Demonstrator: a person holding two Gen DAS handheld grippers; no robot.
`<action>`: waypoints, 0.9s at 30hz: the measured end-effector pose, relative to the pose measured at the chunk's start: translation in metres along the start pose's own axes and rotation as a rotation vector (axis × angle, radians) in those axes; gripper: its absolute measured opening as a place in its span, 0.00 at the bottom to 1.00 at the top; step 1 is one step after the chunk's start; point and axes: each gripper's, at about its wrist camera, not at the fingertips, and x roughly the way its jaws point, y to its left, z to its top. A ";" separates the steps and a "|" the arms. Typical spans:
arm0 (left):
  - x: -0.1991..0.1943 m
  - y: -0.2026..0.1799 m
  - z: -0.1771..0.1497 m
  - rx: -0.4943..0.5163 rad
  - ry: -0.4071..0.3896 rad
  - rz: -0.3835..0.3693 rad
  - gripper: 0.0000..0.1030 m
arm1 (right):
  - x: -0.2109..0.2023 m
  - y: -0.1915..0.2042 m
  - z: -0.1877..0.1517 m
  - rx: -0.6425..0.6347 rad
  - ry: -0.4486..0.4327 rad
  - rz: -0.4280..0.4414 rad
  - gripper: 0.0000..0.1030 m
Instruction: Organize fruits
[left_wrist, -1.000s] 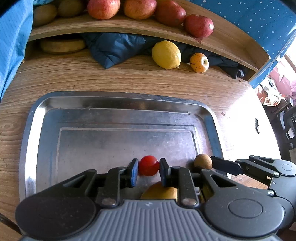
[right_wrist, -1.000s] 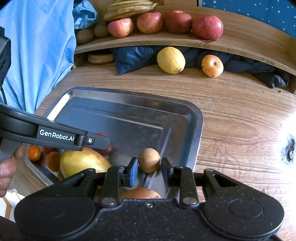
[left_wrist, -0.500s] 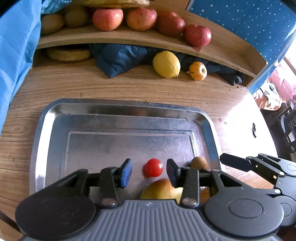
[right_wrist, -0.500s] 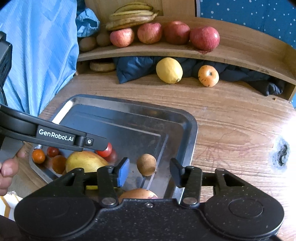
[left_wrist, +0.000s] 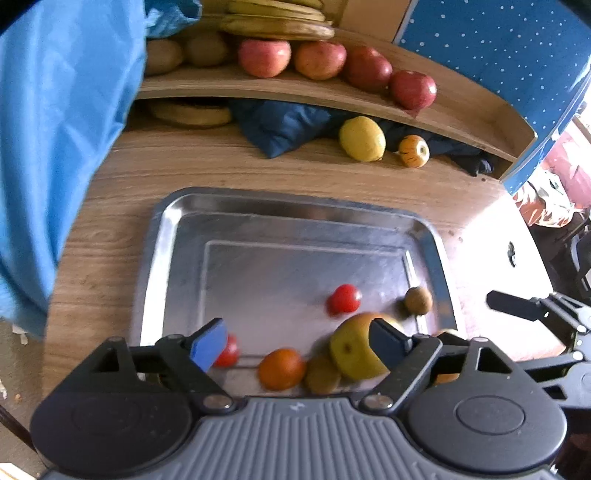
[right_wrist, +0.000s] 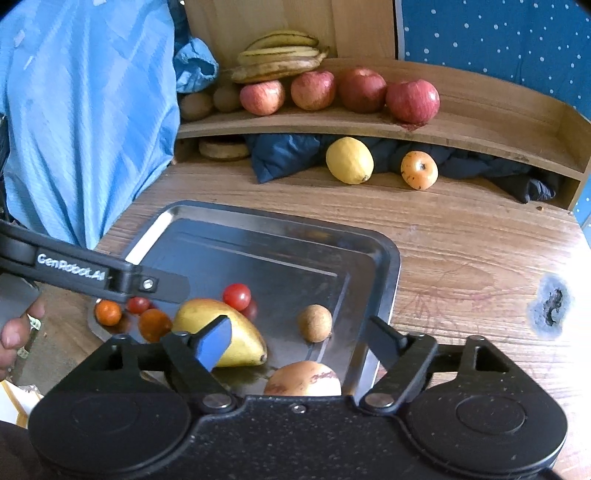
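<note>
Left gripper (left_wrist: 295, 341) hangs released, empty; the cherry tomato (left_wrist: 344, 299) lies at its one o'clock on the steel tray (left_wrist: 173, 229). Right gripper (right_wrist: 297, 338) gapes wide, the small brown fruit (right_wrist: 314, 322) just beyond at twelve.

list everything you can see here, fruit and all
metal tray: 1, silver, on the wooden table
cherry tomatoes: 3, red, in tray
small oranges: 2, orange, tray's near left corner
mango: 1, yellow-green, in tray
small brown fruit: 1, tan, in tray near right rim
pale round fruit: 1, tray's near edge
lemon: 1, yellow, on table under shelf
orange-yellow fruit: 1, beside lemon
apples: 4, red, on shelf
bananas: bunch, yellow-brown, above apples
dark cloth: 1, navy, under shelf
left gripper: open, over tray
right gripper: open, over tray
</note>
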 end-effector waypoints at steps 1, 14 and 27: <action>-0.004 0.003 -0.002 0.000 0.001 0.008 0.91 | -0.002 0.001 0.000 -0.001 -0.002 0.001 0.85; -0.028 0.027 -0.030 0.025 0.084 0.075 0.99 | -0.021 0.012 -0.009 -0.025 0.043 0.005 0.99; -0.019 0.037 -0.044 0.027 0.205 0.125 0.99 | -0.015 0.016 -0.022 -0.044 0.151 -0.027 0.99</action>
